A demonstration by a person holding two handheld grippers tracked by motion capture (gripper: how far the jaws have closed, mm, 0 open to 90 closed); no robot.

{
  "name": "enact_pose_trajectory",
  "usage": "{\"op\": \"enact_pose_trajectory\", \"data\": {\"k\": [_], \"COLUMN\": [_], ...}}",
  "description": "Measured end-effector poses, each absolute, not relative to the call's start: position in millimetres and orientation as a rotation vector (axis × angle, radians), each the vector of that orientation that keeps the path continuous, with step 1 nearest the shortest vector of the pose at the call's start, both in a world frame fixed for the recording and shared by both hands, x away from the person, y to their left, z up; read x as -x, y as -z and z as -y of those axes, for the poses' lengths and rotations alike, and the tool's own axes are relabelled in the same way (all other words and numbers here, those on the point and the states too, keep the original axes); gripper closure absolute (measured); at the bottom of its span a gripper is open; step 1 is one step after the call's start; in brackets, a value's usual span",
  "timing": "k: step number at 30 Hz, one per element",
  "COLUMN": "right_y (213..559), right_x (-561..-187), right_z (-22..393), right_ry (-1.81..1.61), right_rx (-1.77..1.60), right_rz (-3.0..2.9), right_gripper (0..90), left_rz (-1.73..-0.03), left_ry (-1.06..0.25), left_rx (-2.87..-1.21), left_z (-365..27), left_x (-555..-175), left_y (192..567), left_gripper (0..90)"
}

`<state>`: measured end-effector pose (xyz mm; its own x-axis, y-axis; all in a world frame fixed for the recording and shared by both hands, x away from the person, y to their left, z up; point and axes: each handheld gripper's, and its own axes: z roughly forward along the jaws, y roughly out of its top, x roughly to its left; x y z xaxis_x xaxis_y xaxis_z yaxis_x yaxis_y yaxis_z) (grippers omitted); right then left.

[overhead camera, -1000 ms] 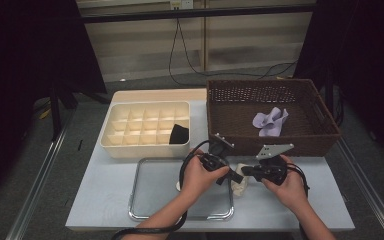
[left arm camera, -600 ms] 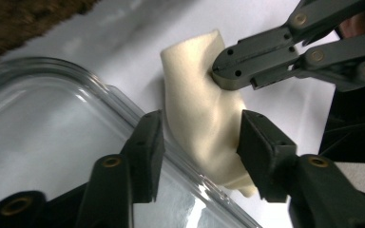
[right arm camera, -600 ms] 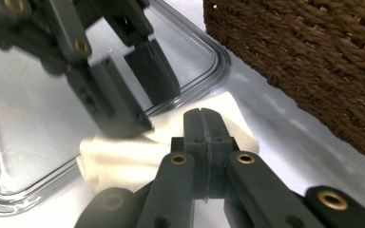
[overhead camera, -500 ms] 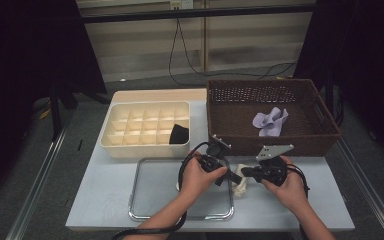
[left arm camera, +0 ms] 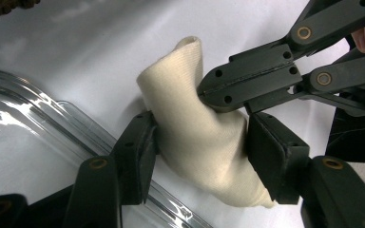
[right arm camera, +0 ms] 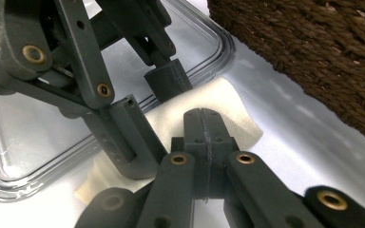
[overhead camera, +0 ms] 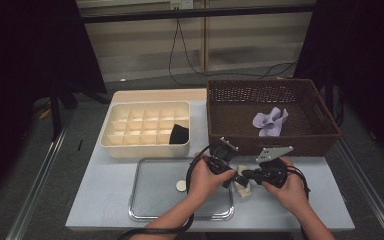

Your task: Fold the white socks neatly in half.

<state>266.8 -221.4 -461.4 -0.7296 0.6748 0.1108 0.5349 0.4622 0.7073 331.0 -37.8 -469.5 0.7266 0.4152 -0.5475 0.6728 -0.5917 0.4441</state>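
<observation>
Sock (left arm camera: 195, 142) sits between the spread, just-opening left gripper (left arm camera: 199, 156) jaws (right gripper (right arm camera: 203, 124) view shows its own jaws pinching it); both hands low, facing

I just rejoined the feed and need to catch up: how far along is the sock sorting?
Looks done: one black sock sits in a compartment of the divided organizer. In hand: the cream sock lies on the table beside the tray; the right hand-held gripper is shut on its fold, while the left hand-held gripper straddles it, jaws just opening. Left: putting it away, then probably the lavender cloth in the wicker basket.
</observation>
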Motion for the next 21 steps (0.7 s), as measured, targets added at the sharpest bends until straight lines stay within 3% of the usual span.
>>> {"op": "enact_pose_trajectory", "data": {"k": [6, 11, 21], "right_y": [461.1, 456.0, 450.8], "right_x": [-266.9, -267.1, -267.1], "right_z": [221.4, 227.4, 238.6], "right_ry": [-1.124, -1.192, -1.223], "right_rx": [-1.061, -1.082, -1.114], "right_rz": [-2.521, -2.486, -2.416], "right_gripper": [90.0, 90.0, 82.4], "left_rz": [-0.832, -0.802, -0.778], "left_ry": [0.523, 0.528, 0.538], "left_rx": [-2.288, -2.283, -2.32], "left_z": [36.8, 33.1, 17.0], "left_x": [-330.1, -330.9, -335.8], "left_y": [469.1, 465.3, 444.9], "left_gripper": [51.2, 66.7, 69.8]}}
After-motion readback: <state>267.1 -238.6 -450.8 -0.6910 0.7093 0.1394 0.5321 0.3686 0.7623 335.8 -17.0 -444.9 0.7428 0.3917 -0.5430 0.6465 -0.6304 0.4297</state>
